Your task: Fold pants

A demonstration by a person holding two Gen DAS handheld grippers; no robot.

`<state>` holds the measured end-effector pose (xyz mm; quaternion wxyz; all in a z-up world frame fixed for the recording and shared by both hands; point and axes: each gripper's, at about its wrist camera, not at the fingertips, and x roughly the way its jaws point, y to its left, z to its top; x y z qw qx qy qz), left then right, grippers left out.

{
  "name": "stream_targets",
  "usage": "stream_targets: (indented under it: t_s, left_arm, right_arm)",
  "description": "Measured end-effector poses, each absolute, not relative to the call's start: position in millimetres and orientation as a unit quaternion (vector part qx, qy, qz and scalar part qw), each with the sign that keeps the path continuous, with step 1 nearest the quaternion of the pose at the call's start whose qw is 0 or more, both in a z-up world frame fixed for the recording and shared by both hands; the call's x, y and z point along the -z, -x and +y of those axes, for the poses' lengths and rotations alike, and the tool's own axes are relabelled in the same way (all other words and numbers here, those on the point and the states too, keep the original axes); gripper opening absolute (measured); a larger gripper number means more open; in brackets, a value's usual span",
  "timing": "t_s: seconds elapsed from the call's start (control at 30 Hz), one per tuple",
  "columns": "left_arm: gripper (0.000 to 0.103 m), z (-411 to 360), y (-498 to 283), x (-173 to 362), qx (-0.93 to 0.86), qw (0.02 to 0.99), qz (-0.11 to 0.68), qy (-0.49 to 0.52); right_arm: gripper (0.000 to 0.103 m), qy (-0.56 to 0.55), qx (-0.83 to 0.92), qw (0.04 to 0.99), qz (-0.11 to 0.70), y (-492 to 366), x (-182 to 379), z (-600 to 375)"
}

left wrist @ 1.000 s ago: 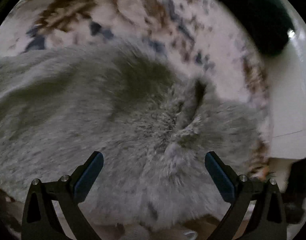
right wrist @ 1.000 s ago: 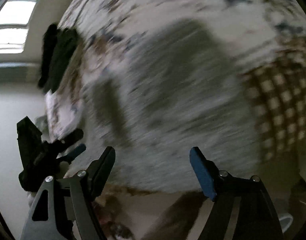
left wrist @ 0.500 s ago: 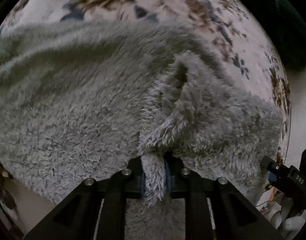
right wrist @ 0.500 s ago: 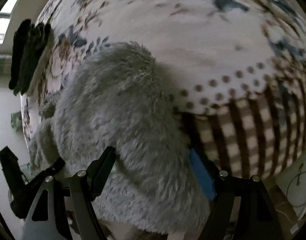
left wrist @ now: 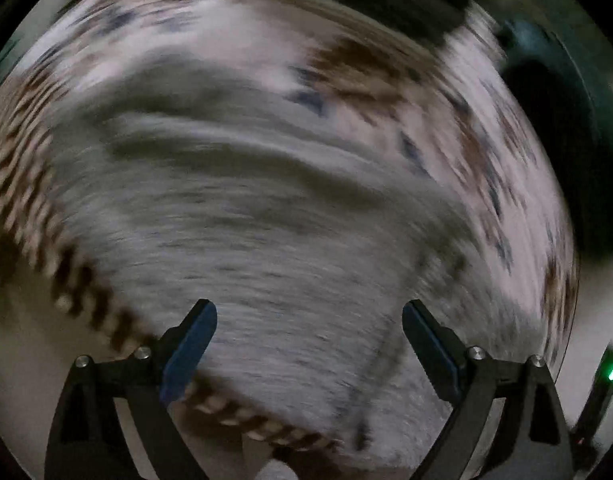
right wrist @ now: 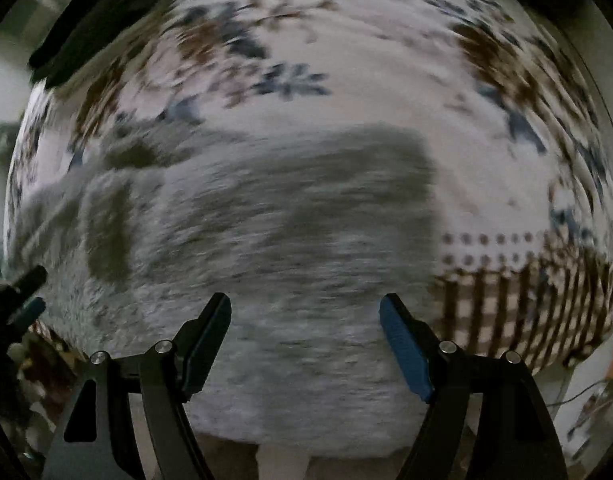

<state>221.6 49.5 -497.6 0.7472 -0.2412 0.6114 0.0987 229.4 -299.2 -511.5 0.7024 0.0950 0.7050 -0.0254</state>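
The grey fleecy pants (left wrist: pixel 274 248) lie spread on a bed (right wrist: pixel 366 92) with a flowered cover, checked brown along its near border, and they sit straight ahead of and under both sets of tongs. The left tongs (left wrist: pixel 308 344) are wide apart and hold nothing; the fleece runs between and beyond their blue pads, reaching away to the upper left in that view. The right tongs (right wrist: pixel 304 340) are apart too, empty, hanging over the near edge of the pants (right wrist: pixel 246 248), which stretch sideways across that view with their long axis roughly left to right. The left tongs poke in at the far left of the right view (right wrist: pixel 20 296), so the two seem to work at opposite ends of the same near edge; neither looks clearly nearer. Both views are badly smeared by motion, so I can't tell waistband from legs, how many layers are stacked, or whether either pad touches the cloth. A dark item (right wrist: pixel 94 20) lies at the bed's far corner, unidentifiable.
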Motion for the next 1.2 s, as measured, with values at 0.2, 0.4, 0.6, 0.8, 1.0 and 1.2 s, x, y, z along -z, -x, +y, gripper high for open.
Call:
stream_targets:
  t_s: [0.2, 0.4, 0.6, 0.8, 1.0, 1.2]
  left_arm:
    - [0.095, 165.3, -186.5, 516.1, -0.217, 0.720, 0.530, 0.392]
    - [0.093, 222.3, -192.5, 567.0, -0.232, 0.677, 0.480, 0.508]
    - [0.031, 237.3, -212.1, 584.7, -0.208, 0.693, 0.475, 0.500]
    - [0.012, 224.1, -214.8, 559.1, -0.181, 0.734, 0.482, 0.443]
    - [0.010, 201.5, -224.8, 511.3, -0.149, 0.788, 0.468, 0.371]
    - [0.010, 152.7, -221.7, 462.6, -0.116, 0.829, 0.449, 0.314]
  right_arm:
    - [0.079, -0.086, 0.030, 0.689, 0.719, -249.4, 528.8, -236.7]
    - [0.079, -0.039, 0.069, 0.694, 0.716, -272.1, 545.2, -196.0]
    - [0.079, -0.027, 0.111, 0.673, 0.730, -285.3, 567.2, -176.1]
    - [0.079, -0.021, 0.123, 0.672, 0.730, -288.9, 568.4, -161.3]
    - [0.083, -0.030, 0.116, 0.688, 0.716, -274.4, 539.6, -167.3]
    - [0.090, -0.017, 0.078, 0.719, 0.690, -263.5, 504.6, -160.6]
